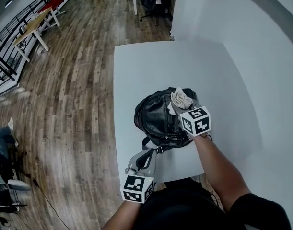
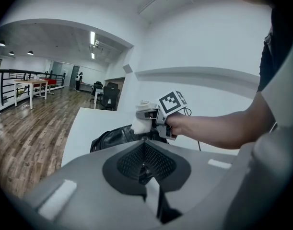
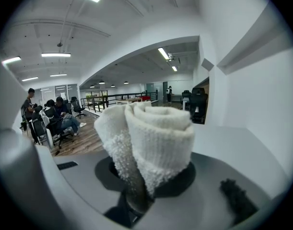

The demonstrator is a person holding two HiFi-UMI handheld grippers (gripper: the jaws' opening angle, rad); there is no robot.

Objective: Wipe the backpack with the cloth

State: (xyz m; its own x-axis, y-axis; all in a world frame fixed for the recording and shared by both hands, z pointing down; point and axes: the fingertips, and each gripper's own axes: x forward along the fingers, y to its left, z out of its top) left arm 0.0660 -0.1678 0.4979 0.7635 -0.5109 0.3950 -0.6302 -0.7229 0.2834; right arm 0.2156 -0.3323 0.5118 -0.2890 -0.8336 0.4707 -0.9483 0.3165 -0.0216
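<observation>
Right gripper (image 1: pixel 181 108) clamps rolled white cloth (image 1: pixel 181 98) atop black backpack (image 1: pixel 155 120), centre frame; left gripper (image 1: pixel 138 163), jaws together and empty, sits below it.

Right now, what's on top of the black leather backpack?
A bunched white cloth, held in the right gripper's jaws, at its far edge. The backpack beneath it is hidden.

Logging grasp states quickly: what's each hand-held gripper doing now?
Left hand-held gripper: closed, empty.
Right hand-held gripper: closed on the cloth.
</observation>
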